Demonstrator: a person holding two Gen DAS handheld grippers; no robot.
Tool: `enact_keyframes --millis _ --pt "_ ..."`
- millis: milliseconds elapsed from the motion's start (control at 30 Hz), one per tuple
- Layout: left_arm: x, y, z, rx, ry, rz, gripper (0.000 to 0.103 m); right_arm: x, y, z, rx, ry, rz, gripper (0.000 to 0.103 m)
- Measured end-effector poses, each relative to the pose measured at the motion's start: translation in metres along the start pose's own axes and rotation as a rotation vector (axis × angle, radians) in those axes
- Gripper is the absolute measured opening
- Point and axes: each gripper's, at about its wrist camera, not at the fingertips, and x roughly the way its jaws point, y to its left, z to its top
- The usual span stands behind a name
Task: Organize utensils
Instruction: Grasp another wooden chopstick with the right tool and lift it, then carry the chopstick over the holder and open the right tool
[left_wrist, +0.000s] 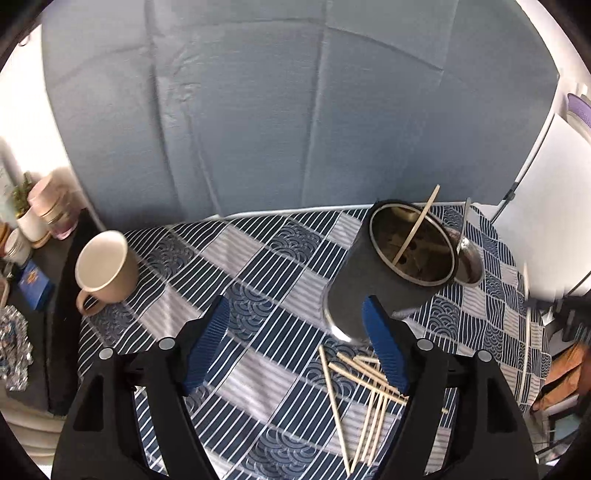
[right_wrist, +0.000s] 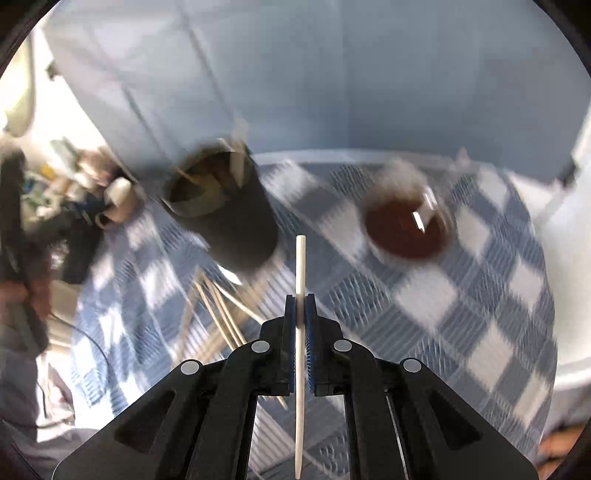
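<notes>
My right gripper (right_wrist: 300, 306) is clamping one pale chopstick (right_wrist: 300, 332) between its blue pads; the stick is running straight up and down through the closed jaws, its tip projecting forward over the checked tablecloth (right_wrist: 461, 295). Only the right wrist view is showing this grip (heavily blurred).

The left wrist view is showing my left gripper (left_wrist: 295, 343) with its fingers (left_wrist: 207, 343) standing wide apart and nothing between them, angled down at the table. Its right finger is overlapping the base of the dark cylindrical utensil holder (left_wrist: 391, 273), though contact cannot be confirmed. One chopstick (left_wrist: 417, 229) is leaning inside that holder.

The loose chopsticks (left_wrist: 365, 391) are lying scattered on the cloth just below the holder. A glass of dark liquid with a metal spoon (left_wrist: 469, 258) is standing just behind the holder. A beige mug (left_wrist: 107, 269) is sitting well apart on the left, near the table edge.
</notes>
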Motion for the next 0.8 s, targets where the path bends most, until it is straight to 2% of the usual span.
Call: enact_keyframes --millis 167,233,300,367,467,533,600,800 --pt "-0.015 0.01 -0.012 -0.027 0.021 0.059 0.077 -0.024 0.026 0.06 -0.101 -0.145 0.052 0.005" --pt "-0.019 0.012 -0.018 -0.038 0.028 0.078 0.078 -0.033 0.036 0.087 -0.131 -0.231 0.074 0.005" --pt "-0.022 0.013 -0.025 -0.047 0.035 0.101 0.084 -0.037 0.042 0.106 -0.144 -0.303 0.117 0.005" --pt "-0.026 0.016 -0.033 -0.062 0.043 0.133 0.087 -0.038 0.048 0.119 -0.153 -0.359 0.129 0.005" --pt "-0.028 0.021 -0.041 -0.083 0.064 0.161 0.09 -0.031 0.055 0.133 -0.158 -0.467 0.195 0.005" --pt "-0.03 0.023 -0.047 -0.087 0.077 0.189 0.09 -0.024 0.061 0.137 -0.166 -0.494 0.214 0.005" --pt "-0.031 0.024 -0.052 -0.086 0.088 0.208 0.092 -0.013 0.066 0.141 -0.177 -0.508 0.187 0.005" --pt "-0.031 0.028 -0.065 -0.104 0.128 0.255 0.095 0.034 0.066 0.137 -0.157 -0.429 0.212 0.005"
